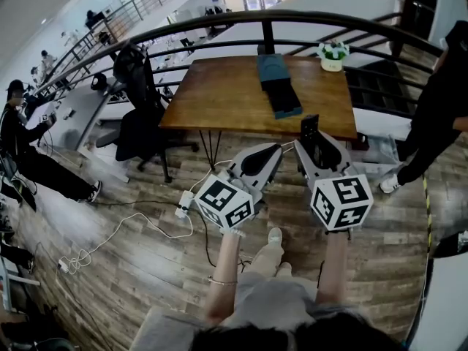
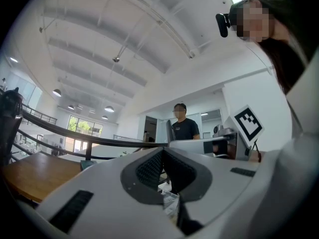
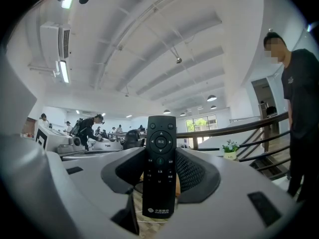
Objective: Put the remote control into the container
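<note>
The black remote control stands upright with its buttons facing the camera, and my right gripper is shut on its lower part. In the head view the remote control sticks up from the right gripper, held over the floor just short of the table's near edge. The dark teal container lies on the wooden table, right of its middle, beyond both grippers. My left gripper is shut and empty, level with the right one; in its own view the left gripper has its jaws closed together.
A small potted plant sits at the table's far right corner. A black office chair stands left of the table, and white cables trail across the floor. A person in black stands at the right, a curved railing runs behind.
</note>
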Demonstrator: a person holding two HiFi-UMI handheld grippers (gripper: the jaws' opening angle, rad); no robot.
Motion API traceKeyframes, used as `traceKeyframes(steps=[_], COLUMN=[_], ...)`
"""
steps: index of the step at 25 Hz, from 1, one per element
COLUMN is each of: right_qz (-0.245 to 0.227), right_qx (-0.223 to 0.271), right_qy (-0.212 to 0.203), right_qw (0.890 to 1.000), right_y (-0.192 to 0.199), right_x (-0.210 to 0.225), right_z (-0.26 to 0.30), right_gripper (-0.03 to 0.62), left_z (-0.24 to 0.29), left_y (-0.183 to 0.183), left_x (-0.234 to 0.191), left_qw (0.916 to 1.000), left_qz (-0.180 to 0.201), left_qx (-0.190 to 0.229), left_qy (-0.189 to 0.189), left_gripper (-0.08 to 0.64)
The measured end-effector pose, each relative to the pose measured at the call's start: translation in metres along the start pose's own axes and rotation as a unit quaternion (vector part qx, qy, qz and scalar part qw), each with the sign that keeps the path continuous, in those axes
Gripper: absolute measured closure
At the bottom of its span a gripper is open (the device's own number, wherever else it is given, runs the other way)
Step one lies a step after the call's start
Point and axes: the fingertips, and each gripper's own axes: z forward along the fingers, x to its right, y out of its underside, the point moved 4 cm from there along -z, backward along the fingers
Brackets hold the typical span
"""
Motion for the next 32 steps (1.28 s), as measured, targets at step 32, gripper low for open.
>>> traceKeyframes(steps=[32], right_qz=[-0.004], right_qx=[-0.038], right_qy=[0.003], right_qw=[0.999], right_y=[-0.001], right_x=[0.086], right_z=[0.160], right_gripper=[0.390], left_z=[0.112], left_y=[0.017], left_x=[-0.155], left_qw=[0.9995], left_qz=[-0.025], left_qx=[-0.008], left_qy=[0.019], left_gripper=[0.555])
